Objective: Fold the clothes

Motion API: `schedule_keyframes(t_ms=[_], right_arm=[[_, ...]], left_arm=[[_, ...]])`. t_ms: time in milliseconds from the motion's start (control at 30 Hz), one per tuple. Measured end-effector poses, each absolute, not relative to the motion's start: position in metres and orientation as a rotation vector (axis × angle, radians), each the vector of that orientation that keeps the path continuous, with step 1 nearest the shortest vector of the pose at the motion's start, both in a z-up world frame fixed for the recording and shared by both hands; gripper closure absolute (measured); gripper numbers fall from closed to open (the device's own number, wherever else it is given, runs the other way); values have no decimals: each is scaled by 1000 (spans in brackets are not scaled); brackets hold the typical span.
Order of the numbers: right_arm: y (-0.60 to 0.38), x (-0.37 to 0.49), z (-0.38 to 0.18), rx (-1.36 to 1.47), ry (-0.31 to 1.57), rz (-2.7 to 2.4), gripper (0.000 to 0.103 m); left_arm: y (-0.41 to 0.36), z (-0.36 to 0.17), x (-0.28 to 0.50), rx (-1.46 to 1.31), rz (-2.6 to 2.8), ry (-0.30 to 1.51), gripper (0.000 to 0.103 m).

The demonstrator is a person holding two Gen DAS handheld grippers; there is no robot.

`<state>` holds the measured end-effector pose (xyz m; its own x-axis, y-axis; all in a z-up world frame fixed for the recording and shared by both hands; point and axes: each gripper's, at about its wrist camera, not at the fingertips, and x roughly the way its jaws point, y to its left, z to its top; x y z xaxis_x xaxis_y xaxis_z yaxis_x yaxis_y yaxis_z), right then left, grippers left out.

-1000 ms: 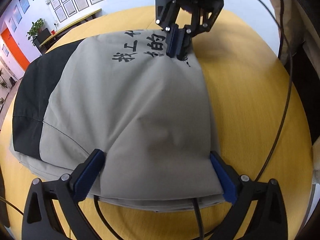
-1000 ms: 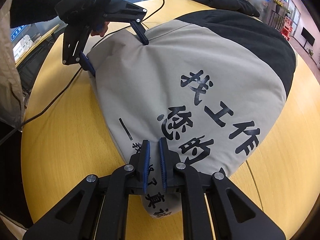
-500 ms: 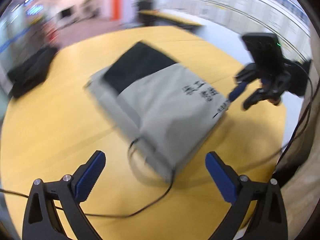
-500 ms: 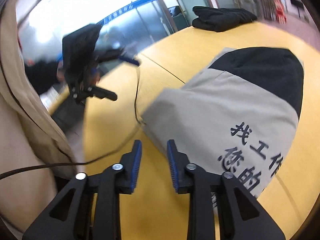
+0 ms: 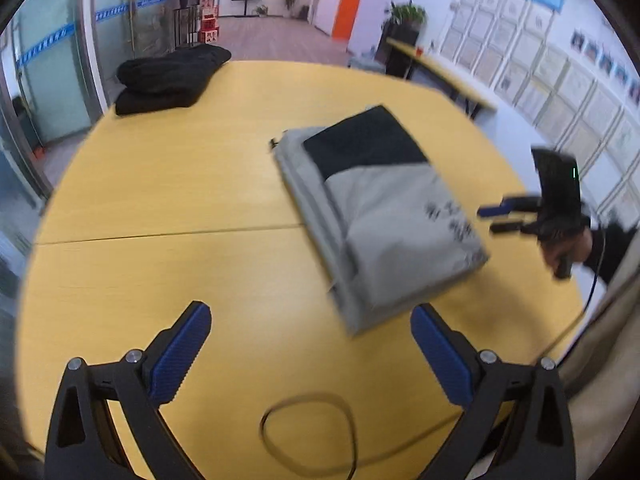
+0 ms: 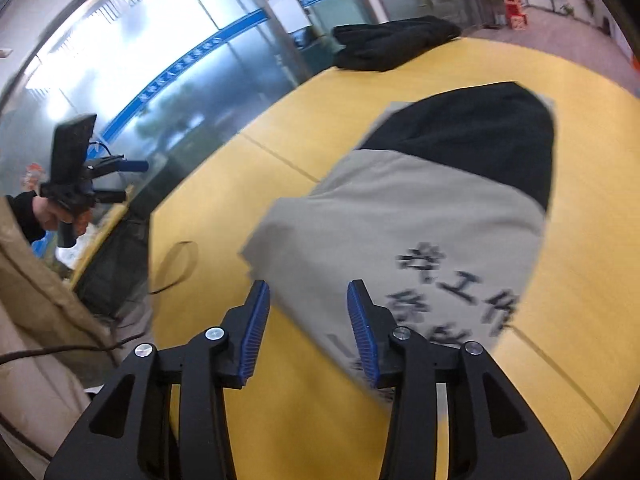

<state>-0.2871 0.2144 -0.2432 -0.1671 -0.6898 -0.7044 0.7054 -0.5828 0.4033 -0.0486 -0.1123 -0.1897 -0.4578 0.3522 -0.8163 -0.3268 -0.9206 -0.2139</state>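
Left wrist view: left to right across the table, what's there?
Black folded garment → grey-and-black folded garment → right gripper, held up in a hand at the table's right edge.

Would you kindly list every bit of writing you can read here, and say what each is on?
"工作": black print on the folded grey garment; the other characters are blurred.
Blue strip on the glass wall: white writing, too small.
Wall certificates: unreadable.
Red boxes: unreadable.
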Motion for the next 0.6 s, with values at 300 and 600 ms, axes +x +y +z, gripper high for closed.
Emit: schedule_keyframes(t_ms=[300,600], right_arm=[[266,-367,-285,1261,63,-1981,31],[266,-470,-336,1238,131,-1973,24]], left_arm=[[-49,-323,-126,-1576,2238,-432,1],[-46,-356,-127,-1681,2116,-715,0]])
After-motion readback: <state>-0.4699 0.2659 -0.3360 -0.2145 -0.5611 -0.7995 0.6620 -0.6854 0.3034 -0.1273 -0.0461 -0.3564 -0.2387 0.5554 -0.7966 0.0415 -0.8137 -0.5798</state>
